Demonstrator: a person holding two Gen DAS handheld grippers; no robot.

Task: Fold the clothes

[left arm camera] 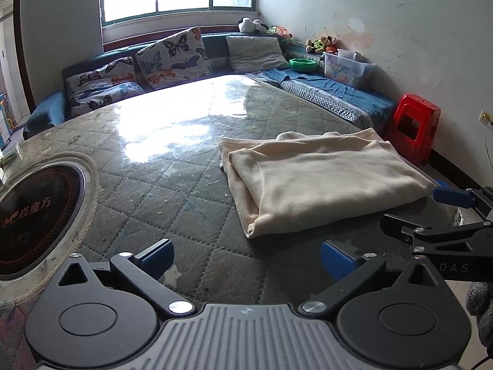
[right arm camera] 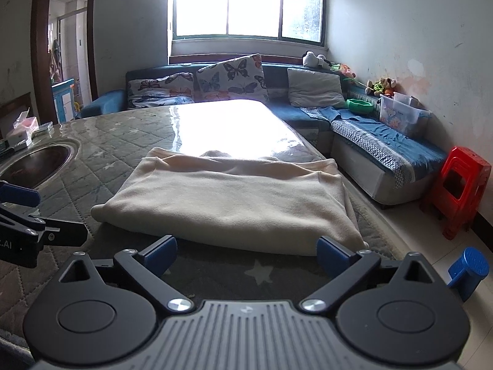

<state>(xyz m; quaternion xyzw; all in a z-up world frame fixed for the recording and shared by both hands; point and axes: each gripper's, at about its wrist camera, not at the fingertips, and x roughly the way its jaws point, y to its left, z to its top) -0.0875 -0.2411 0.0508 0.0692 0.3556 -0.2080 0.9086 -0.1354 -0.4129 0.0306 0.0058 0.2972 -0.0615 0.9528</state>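
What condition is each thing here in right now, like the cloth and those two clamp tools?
Cream garment: folded, lying flat on the table.
Left hand-held gripper: open, empty, short of the garment.
Right hand-held gripper: open, empty, at the garment's near edge.
Built-in cooktop: bare, nothing on it.

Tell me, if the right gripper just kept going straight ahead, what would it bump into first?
Most likely the folded cream garment, whose near edge lies just ahead of the open right gripper on the table.
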